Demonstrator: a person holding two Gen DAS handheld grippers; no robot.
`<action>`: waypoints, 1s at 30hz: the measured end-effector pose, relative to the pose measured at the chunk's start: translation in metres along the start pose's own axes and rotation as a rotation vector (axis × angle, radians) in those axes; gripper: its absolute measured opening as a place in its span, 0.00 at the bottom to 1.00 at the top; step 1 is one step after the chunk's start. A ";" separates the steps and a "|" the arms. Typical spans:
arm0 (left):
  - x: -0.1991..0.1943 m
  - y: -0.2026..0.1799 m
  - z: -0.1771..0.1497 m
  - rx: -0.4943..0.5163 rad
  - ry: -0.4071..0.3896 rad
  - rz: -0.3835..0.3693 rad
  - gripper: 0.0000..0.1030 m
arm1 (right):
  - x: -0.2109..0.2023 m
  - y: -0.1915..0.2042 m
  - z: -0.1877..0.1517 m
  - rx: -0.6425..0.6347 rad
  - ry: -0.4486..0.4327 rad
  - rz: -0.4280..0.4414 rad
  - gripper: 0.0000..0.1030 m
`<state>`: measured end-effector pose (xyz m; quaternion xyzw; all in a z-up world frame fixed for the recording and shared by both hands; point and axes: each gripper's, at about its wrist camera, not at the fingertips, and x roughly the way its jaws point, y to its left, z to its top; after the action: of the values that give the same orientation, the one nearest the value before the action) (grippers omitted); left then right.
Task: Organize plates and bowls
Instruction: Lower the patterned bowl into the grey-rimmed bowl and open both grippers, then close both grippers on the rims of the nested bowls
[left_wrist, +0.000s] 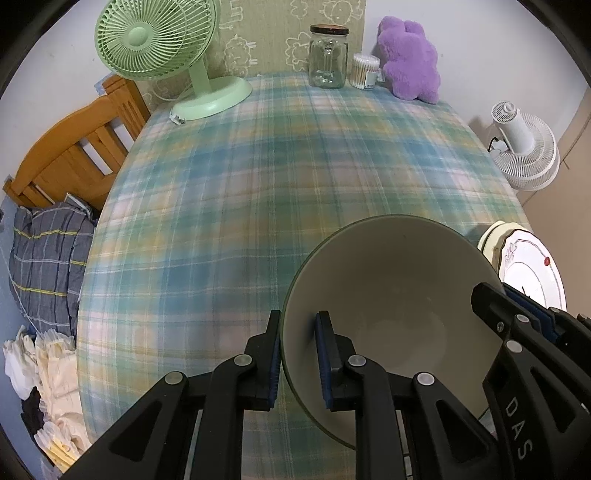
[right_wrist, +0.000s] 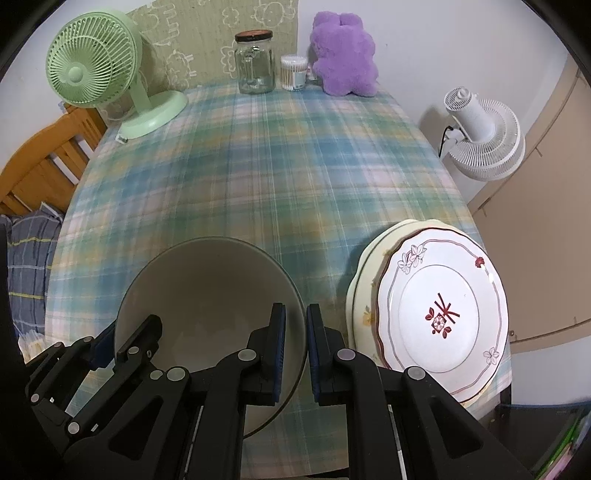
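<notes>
Jaws nearly closed on both sides: your left gripper (left_wrist: 299, 354) pinches the near-left rim of the bowl (left_wrist: 391, 317), one pad outside the wall, one inside; your right gripper (right_wrist: 295, 350) clamps the bowl's (right_wrist: 207, 295) right rim the same way, one finger inside, one out. Bowl is cream inside with a dark green rim, mouth up, over the near edge of the plaid-covered bench (right_wrist: 258, 177); contact with the cloth cannot be told. Just to its right, apart from it, a stack of plates (right_wrist: 439, 310) lies at the bench's near-right corner, a white plate with red flower pattern on top of cream ones. Far edge of the bench: green fan (right_wrist: 92, 77), glass jar (right_wrist: 255, 62), cotton swab tub (right_wrist: 293, 72), purple plush (right_wrist: 343, 55).
</notes>
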<state>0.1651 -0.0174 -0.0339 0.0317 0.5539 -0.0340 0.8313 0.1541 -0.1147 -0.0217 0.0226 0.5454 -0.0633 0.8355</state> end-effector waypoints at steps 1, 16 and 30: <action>0.000 0.000 0.000 0.001 -0.002 0.000 0.14 | 0.000 0.000 0.000 0.001 -0.002 -0.001 0.14; -0.013 0.005 -0.006 -0.026 -0.036 -0.051 0.42 | -0.007 -0.005 -0.004 -0.023 -0.030 0.025 0.18; -0.017 0.002 -0.012 -0.036 -0.026 -0.071 0.79 | -0.016 -0.030 -0.008 0.039 -0.031 0.087 0.64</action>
<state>0.1475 -0.0137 -0.0226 -0.0034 0.5443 -0.0536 0.8372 0.1365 -0.1426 -0.0094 0.0616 0.5295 -0.0380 0.8452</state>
